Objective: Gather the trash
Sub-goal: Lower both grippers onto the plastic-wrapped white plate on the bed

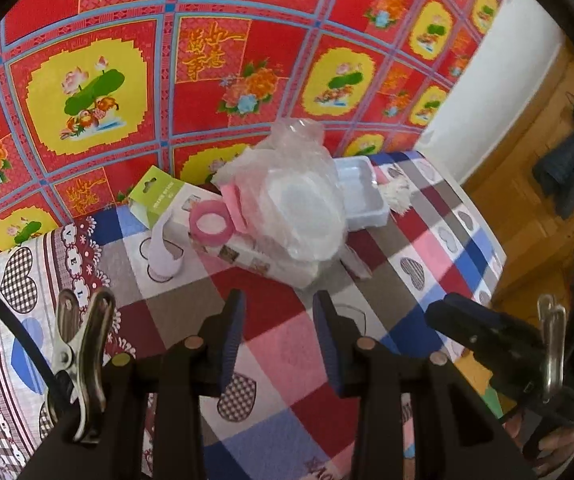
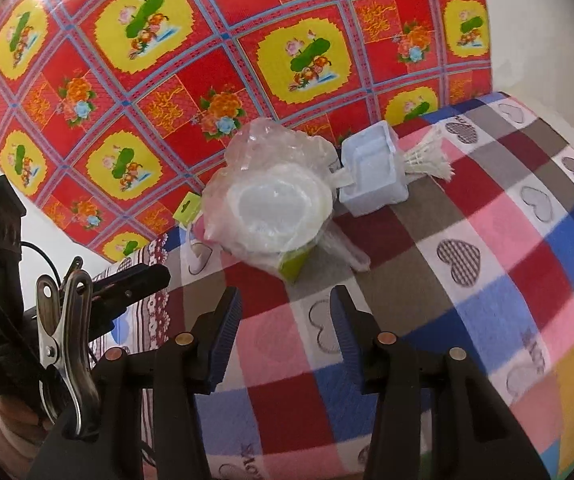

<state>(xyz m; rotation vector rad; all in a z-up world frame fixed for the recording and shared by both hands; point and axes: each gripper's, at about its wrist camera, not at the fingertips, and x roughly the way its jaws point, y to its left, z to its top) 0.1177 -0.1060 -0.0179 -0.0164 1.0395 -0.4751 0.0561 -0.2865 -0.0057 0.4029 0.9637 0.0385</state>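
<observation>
Trash pile (image 1: 291,204): straight ahead of both grippers, well apart, on checked cloth (image 1: 271,320).
Left gripper (image 1: 279,340): jaws parted, empty.
Right gripper (image 2: 287,332): jaws parted, empty.
Nearer: cannot tell.

The checked tabletop (image 1: 271,344) is free in the lower half of both frames. In the middle, the clear plastic bag (image 1: 299,208), the white tray (image 1: 361,194) and the green card (image 1: 159,196) block the way, with the red wall cloth (image 1: 207,60) just behind.
</observation>
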